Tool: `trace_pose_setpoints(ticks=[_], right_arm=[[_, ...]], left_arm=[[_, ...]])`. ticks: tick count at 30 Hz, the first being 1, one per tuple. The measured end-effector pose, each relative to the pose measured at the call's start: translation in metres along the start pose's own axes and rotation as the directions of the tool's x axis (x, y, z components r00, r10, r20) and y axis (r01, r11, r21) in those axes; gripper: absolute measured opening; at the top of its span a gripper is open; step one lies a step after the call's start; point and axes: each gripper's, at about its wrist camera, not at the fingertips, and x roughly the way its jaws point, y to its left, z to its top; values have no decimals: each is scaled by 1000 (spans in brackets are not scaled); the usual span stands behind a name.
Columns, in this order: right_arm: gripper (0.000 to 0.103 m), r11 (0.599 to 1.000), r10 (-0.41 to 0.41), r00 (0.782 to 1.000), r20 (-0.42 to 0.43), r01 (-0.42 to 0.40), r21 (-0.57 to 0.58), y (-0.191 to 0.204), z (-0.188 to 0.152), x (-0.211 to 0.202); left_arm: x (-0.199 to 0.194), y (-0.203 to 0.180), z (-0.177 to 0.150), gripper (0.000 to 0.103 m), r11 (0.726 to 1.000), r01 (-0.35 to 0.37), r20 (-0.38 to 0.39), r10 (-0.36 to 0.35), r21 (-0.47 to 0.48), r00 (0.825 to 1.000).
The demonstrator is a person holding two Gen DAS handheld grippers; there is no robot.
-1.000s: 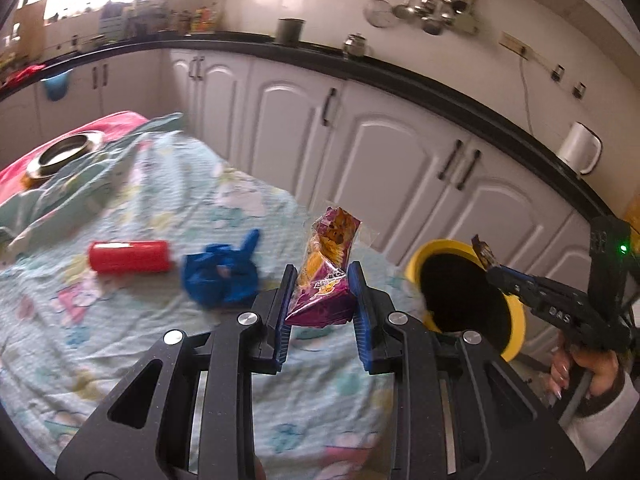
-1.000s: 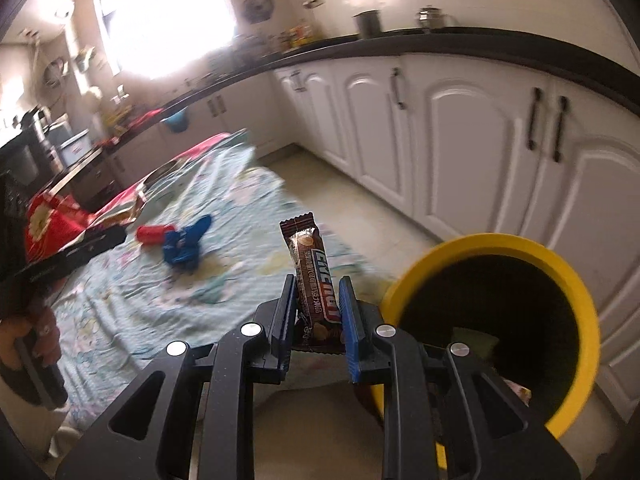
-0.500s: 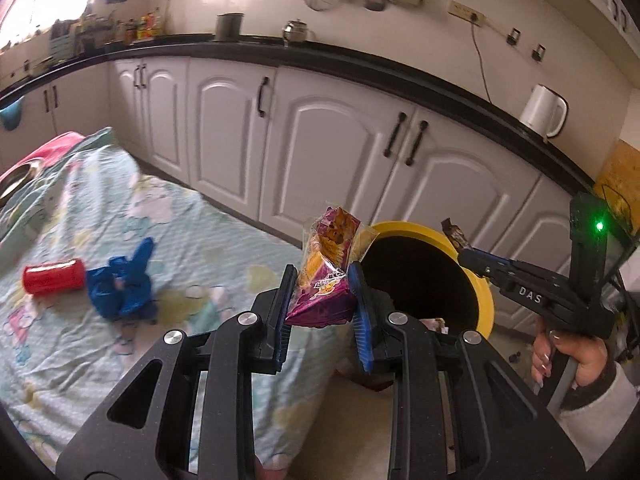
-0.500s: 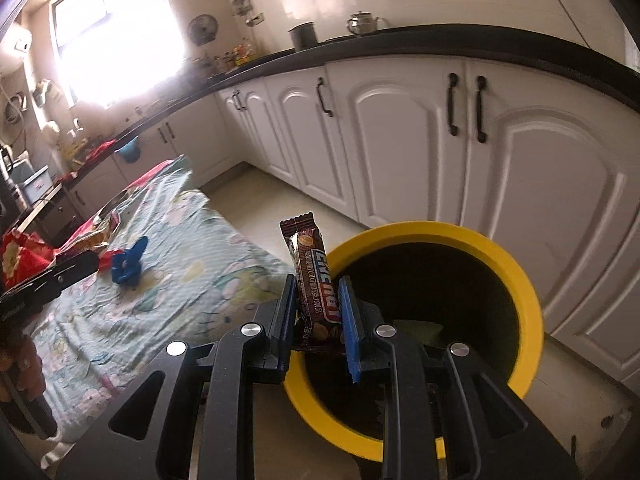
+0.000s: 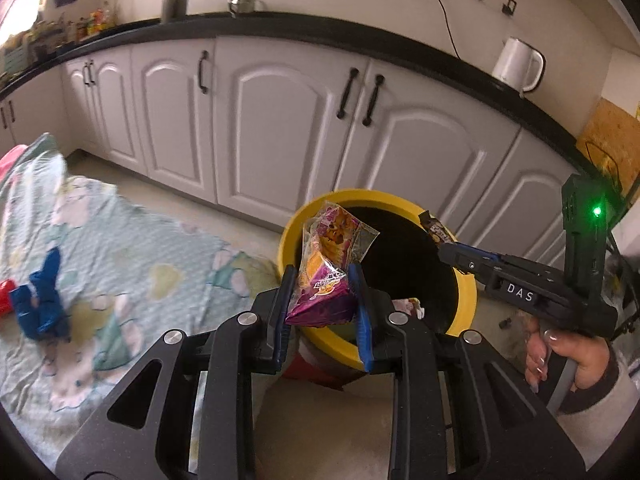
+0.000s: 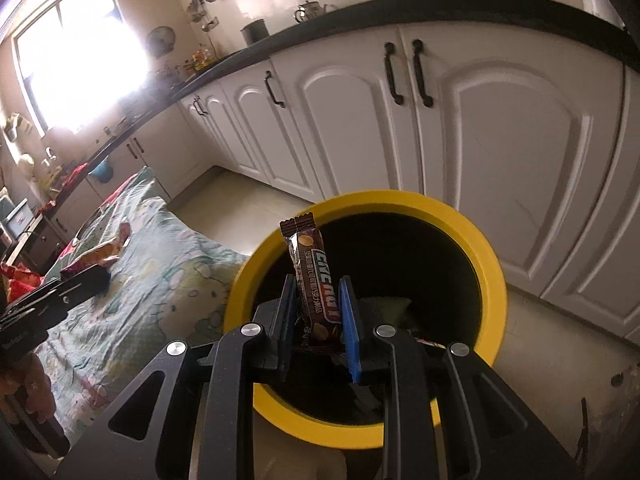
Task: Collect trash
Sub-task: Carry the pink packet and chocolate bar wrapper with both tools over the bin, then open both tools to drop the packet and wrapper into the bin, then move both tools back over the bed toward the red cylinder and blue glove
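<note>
Now we have swung both clamped loads over the yellow bin (image 6: 486, 264): left gripper (image 5: 322, 296) pinching the purple snack packet (image 5: 326, 280), right gripper (image 6: 318, 304) the chocolate bar (image 6: 314, 280), ready to drop.

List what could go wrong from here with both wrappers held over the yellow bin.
1. The left hand-held gripper holds the purple snack packet near the yellow bin's front rim; released now, it might catch the rim and fall onto the floor.
2. The right hand-held gripper pinches the brown bar wrapper low, and it may cling to a pad.
3. Both grippers crowd one opening and may collide.
</note>
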Motion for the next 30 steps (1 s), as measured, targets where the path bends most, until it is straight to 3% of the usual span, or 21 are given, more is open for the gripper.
trace_pose_setpoints(ticks=[13,16,18,20,23,27,30], right_arm=[[23,995,-19,999,-47,24,99,-33,-14,7],[24,992,-10,999,-39,15,127,-40,-12,6],[35,990,-19,999,-27,23,142,-44,-12,4],[50,987,-30,999,-12,32,156,-49,-12,1],[58,983,-47,999,11,44,180,-54,-12,-5],[69,981,-56,998,31,49,190,-50,-12,-9],[71,987,-45,998,36,39,154,-34,-12,-10]], left_arm=[[59,-24,7,21,998,38,-87,-34,48,996],[65,-25,8,30,998,27,-91,-23,51,996],[66,-25,9,52,999,19,-86,-15,46,996],[63,-23,9,63,999,8,-77,-5,42,997],[56,-15,9,81,999,-24,-59,26,30,998],[39,5,7,92,998,-57,-27,57,-23,998],[24,22,5,92,993,-103,-3,103,-55,995]])
